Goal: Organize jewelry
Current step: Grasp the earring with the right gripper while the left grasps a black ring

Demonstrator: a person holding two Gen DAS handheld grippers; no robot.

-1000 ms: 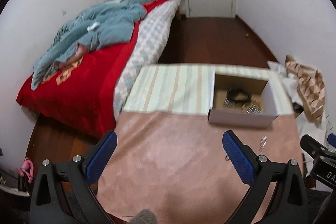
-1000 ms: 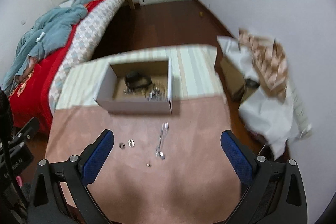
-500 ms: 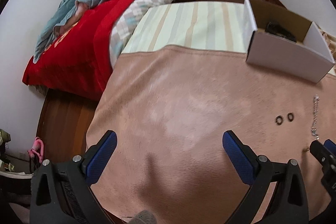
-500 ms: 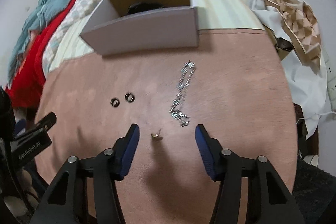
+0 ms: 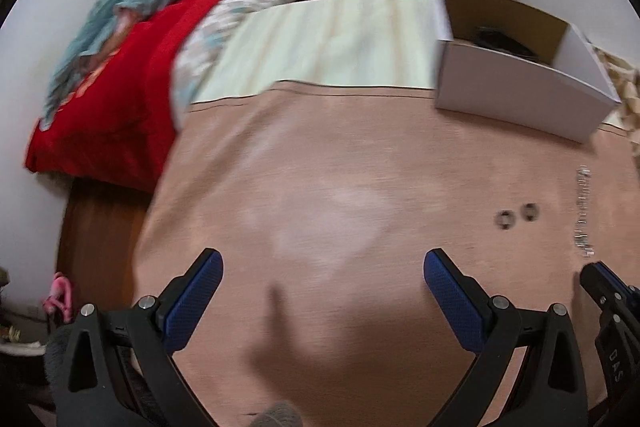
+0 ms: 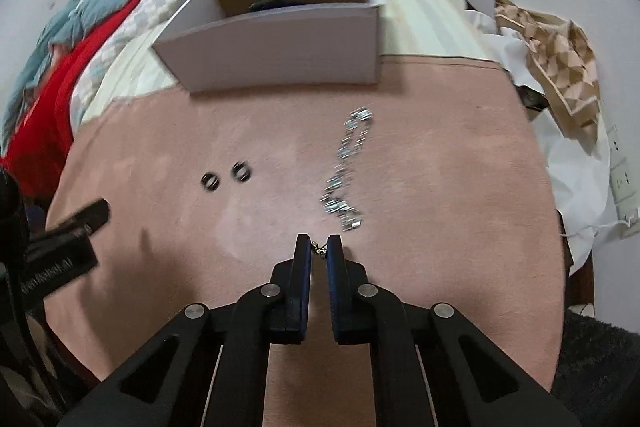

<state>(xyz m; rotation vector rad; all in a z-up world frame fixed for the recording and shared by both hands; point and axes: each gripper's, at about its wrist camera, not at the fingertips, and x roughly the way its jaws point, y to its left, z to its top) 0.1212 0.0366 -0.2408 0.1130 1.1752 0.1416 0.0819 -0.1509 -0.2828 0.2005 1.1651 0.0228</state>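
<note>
The right gripper (image 6: pixel 319 247) is pinching a tiny gold-toned earring (image 6: pixel 319 248) between its blue pads, the jaws nearly closed around it, low over a pink cloth (image 6: pixel 440 167) that is covering the near part of the table. Just beyond the fingertips, a silver chain bracelet (image 6: pixel 347 169) is lying stretched out on the cloth, running away toward the far side, and two small dark rings (image 6: pixel 226 177) are sitting side by side to its left, apart from the chain. A white cardboard box (image 6: pixel 280 47) is standing at the far edge of the pink cloth, partly on a pale striped cloth (image 5: pixel 332 43), with a dark item inside that is too blurred to identify. The left gripper (image 5: pixel 320 287) is hovering over bare pink cloth to the left, its jaws spread wide and holding nothing. Lettering on the side of the left tool, seen from the right wrist camera, is showing only a smeared, unreadable word. A bed with a red blanket (image 5: pixel 120 99) is standing at far left.
</note>
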